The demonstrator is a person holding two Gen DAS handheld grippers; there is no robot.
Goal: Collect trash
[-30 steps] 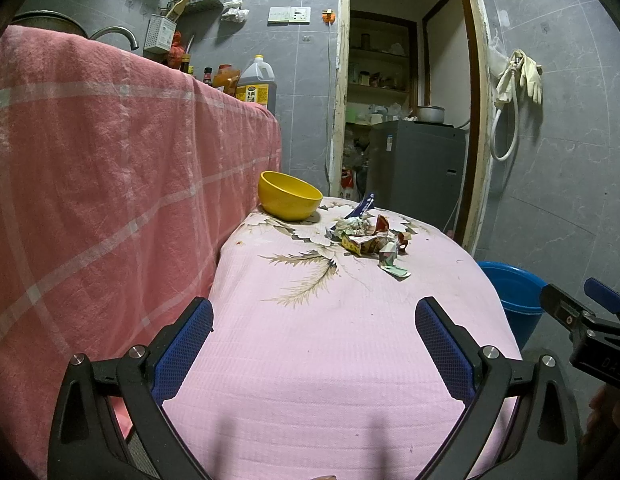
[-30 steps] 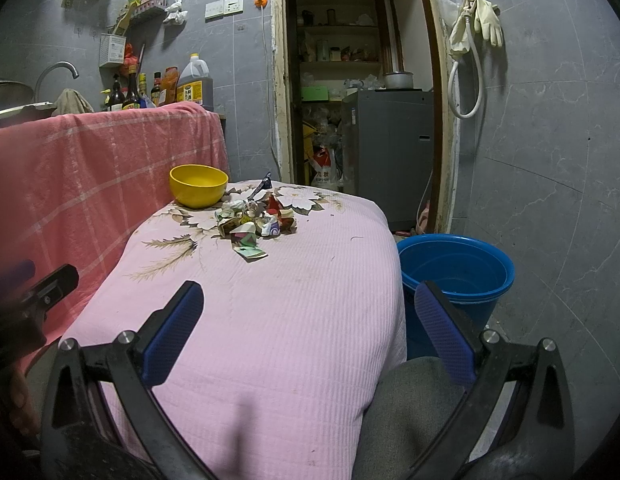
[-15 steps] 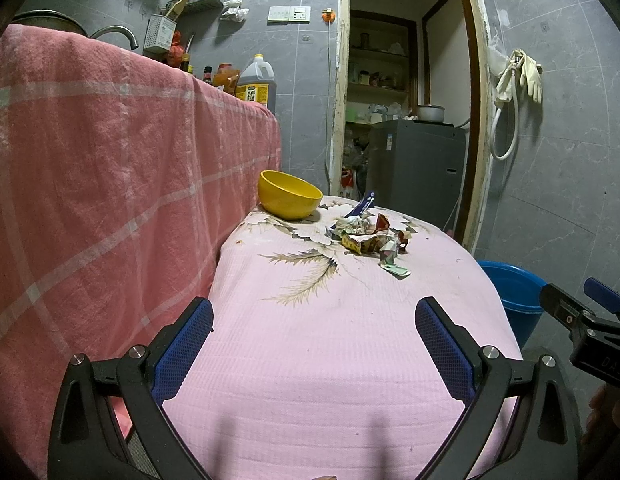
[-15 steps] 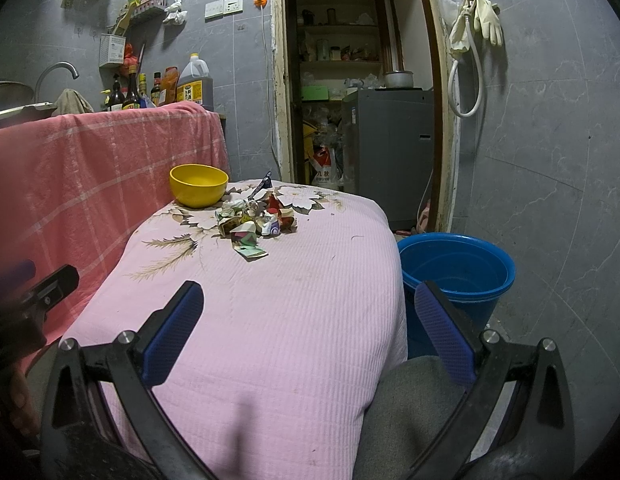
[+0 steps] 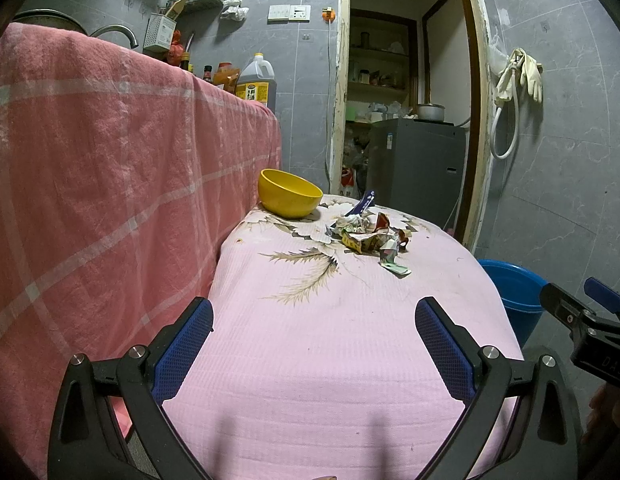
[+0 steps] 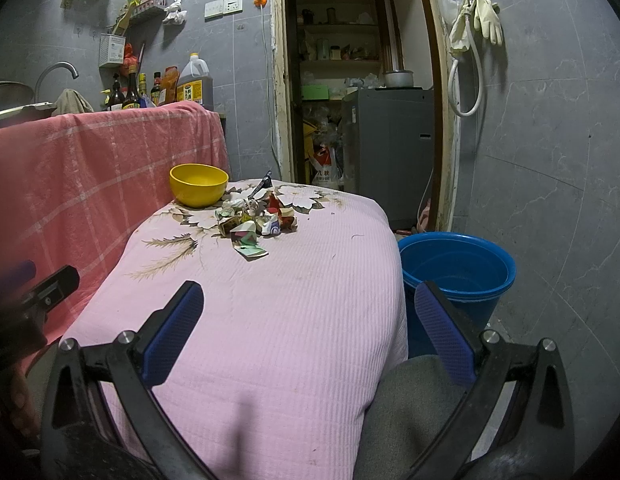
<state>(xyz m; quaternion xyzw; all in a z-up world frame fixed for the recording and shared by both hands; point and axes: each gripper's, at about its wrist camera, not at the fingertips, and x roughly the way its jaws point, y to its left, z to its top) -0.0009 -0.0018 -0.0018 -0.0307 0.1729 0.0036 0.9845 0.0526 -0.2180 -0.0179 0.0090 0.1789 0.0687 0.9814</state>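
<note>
both our grippers, left gripper (image 5: 314, 320) and right gripper (image 6: 310, 304), hang with fingers wide apart, empty; the trash pile (image 5: 368, 236) sits far across the pink table (image 5: 330, 360), beside the yellow bowl (image 5: 289, 193), blue bucket (image 6: 458, 268) right.

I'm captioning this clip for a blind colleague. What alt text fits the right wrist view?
The open right gripper hovers empty over the near end of a pink cloth-covered table. A pile of crumpled wrappers lies at the far end beside a yellow bowl. A blue bucket stands on the floor to the right.
</note>
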